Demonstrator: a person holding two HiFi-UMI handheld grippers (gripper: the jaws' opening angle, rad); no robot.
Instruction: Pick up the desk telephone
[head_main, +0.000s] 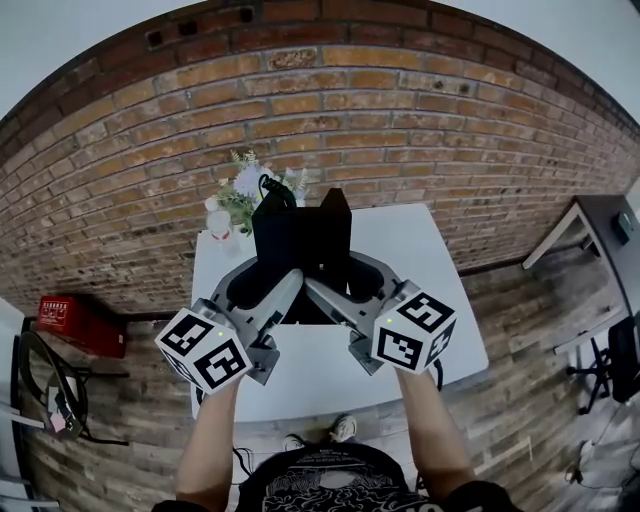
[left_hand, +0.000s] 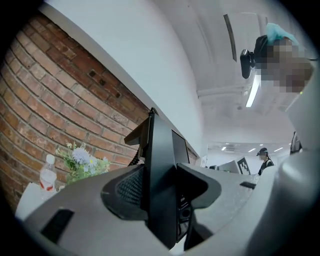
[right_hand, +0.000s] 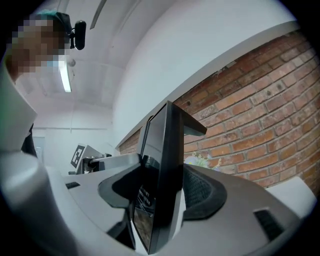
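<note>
The black desk telephone (head_main: 300, 236) hangs in the air above the white table (head_main: 430, 300), tilted on edge, with its coiled cord (head_main: 274, 189) at the top. My left gripper (head_main: 262, 288) is shut on its left side and my right gripper (head_main: 350, 288) on its right side. In the left gripper view the telephone's (left_hand: 161, 165) thin edge stands upright between the grey jaws of the left gripper (left_hand: 160, 196), the pads against both faces. The right gripper view shows the same: the telephone (right_hand: 167, 160) clamped in the right gripper (right_hand: 162, 196), keypad face towards the left.
A vase of pale flowers (head_main: 245, 190) and a small bottle (head_main: 218, 222) stand at the table's far left corner by the brick wall. A red box (head_main: 80, 322) lies on the floor at left. Another desk (head_main: 600, 215) stands at right.
</note>
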